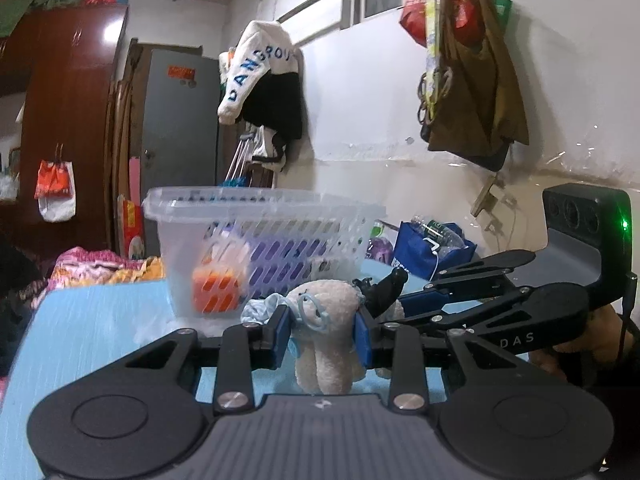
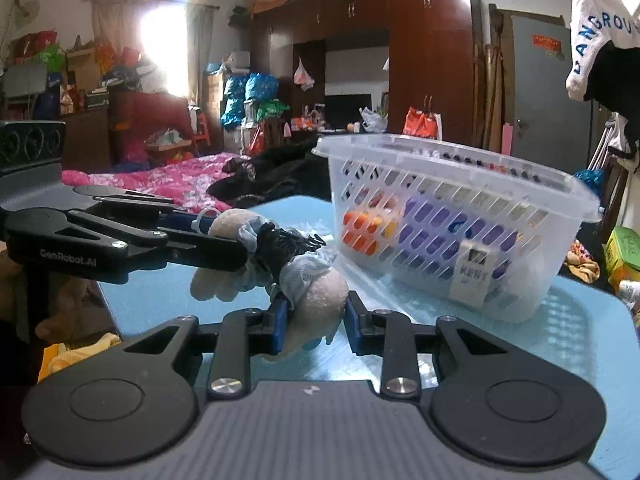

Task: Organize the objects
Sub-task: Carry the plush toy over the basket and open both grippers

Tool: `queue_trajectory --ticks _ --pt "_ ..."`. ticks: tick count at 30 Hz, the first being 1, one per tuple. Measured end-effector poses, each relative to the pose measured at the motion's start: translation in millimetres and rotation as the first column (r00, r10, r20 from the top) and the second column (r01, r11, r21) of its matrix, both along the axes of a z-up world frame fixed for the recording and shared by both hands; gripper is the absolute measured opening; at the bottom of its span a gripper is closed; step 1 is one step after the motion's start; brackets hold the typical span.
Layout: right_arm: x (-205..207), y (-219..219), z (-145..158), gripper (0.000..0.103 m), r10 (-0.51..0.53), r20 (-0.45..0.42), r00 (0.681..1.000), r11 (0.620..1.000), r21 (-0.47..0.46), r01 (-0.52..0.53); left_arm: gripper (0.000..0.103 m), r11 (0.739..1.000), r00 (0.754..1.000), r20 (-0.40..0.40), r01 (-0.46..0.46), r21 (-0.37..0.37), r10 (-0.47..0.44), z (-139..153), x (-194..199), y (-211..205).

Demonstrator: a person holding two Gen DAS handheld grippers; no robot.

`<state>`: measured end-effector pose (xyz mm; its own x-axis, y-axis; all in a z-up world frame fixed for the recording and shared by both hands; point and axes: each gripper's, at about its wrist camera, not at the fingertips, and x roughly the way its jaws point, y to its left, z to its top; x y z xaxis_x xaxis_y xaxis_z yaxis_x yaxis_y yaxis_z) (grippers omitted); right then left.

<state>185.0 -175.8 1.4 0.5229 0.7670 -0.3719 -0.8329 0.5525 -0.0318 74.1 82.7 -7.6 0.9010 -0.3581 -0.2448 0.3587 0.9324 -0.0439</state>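
Observation:
A cream plush toy [image 1: 328, 304] with pale blue cloth and a black piece hangs just above the light blue table [image 1: 100, 320]. My left gripper [image 1: 322, 330] is shut on one end of it, its blue pads pressing both sides. My right gripper [image 2: 316, 320] is shut on another rounded part of the same plush toy [image 2: 320, 292]. Each gripper shows in the other's view, reaching in from the side. Behind the toy a clear slotted basket [image 1: 260, 208] stands on the table. It holds an orange cube [image 2: 366, 226], a purple box [image 2: 452, 224] and a small white box [image 2: 470, 276].
A blue bag [image 1: 432, 248] with a bottle stands right of the basket by the wall. A bed with a pink floral quilt [image 2: 168, 184] lies beyond the table's far edge. Clothes hang on the wall, and wardrobes stand at the back.

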Motion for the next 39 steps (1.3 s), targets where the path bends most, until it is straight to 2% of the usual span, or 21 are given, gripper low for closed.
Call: queue_trajectory --ticks 9,15,21,24,28,30,39 --pt "6 -16 60 0.032 -0.036 0.117 0.993 0.999 0.039 0.032 0.037 0.998 0.994 0.112 0.005 0.060 -0.012 57 6 -26" --pt "20 -11 96 0.032 -0.055 0.194 0.979 0.998 0.041 0.048 0.037 0.997 0.983 0.185 -0.018 0.081 0.003 92 14 -38" --pt "68 10 129 0.032 -0.104 0.238 0.966 0.995 0.026 0.101 0.037 0.995 0.983 0.179 -0.049 0.086 0.033 133 72 -39" --pt "99 21 131 0.032 -0.125 0.226 0.966 0.992 0.010 0.126 0.037 0.995 0.989 0.141 -0.062 0.075 0.051 139 110 -33" --pt "130 43 120 0.032 -0.125 0.227 0.966 0.990 -0.040 0.137 0.037 0.985 0.990 0.074 -0.127 0.115 0.119 130 152 -30" --pt "134 53 113 0.032 -0.103 0.234 0.967 0.991 -0.059 0.120 0.037 0.978 0.986 0.058 -0.161 0.136 0.154 125 158 -27" --pt "145 75 92 0.032 -0.054 0.193 0.980 0.994 -0.079 0.070 0.037 0.965 0.972 0.011 -0.236 0.114 0.237 112 159 3"
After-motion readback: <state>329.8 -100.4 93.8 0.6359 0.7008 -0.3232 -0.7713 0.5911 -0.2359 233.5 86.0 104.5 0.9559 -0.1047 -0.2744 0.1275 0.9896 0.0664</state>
